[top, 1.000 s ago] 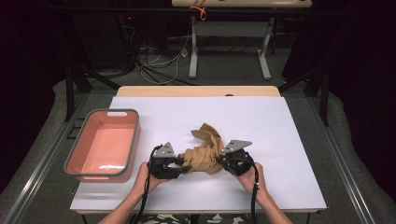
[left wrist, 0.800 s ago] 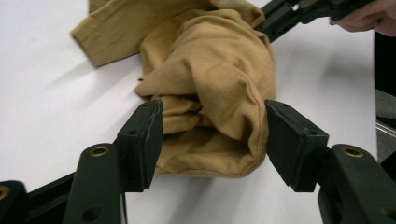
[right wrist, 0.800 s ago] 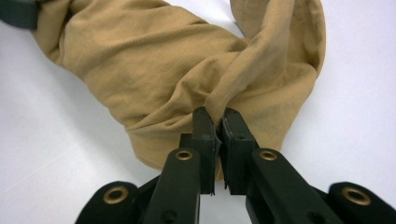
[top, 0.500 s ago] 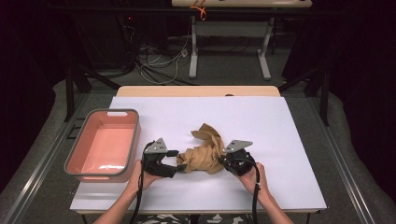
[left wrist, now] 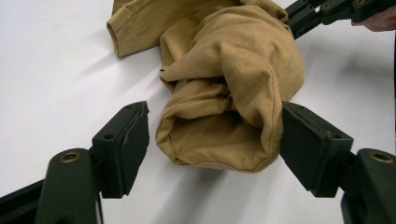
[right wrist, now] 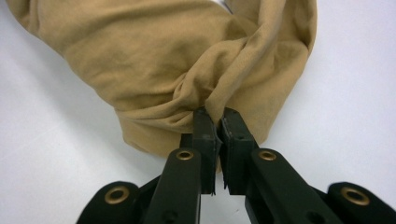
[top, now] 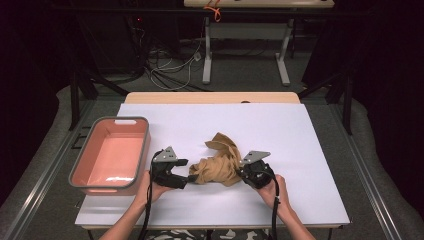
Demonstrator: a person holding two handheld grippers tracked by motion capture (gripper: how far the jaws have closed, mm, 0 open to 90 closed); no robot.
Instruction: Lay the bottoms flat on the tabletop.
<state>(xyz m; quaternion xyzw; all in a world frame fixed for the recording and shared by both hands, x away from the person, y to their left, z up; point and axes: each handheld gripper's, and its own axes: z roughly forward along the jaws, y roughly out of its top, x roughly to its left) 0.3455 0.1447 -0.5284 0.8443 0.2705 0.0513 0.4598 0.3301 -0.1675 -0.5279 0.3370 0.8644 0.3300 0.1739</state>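
A crumpled tan cloth (top: 218, 164) lies bunched on the white table top (top: 280, 130), between my two grippers. My left gripper (top: 186, 178) is open at the cloth's left end; in the left gripper view its jaws stand wide on either side of a rolled fold of the cloth (left wrist: 224, 93), the right jaw touching it. My right gripper (top: 241, 172) is shut on a pinched fold at the cloth's right end, seen close in the right gripper view as the cloth (right wrist: 177, 60) pulled between the fingertips (right wrist: 204, 122).
A salmon-pink tray (top: 80, 165) with a grey rim stands at the table's left edge, close to my left hand. The table's front edge runs just below both forearms. Cables and table legs lie on the floor beyond the far edge.
My left gripper has let go of the cloth's left end, drawn back a little to the left and now stands open around the fold. The right gripper has held still.
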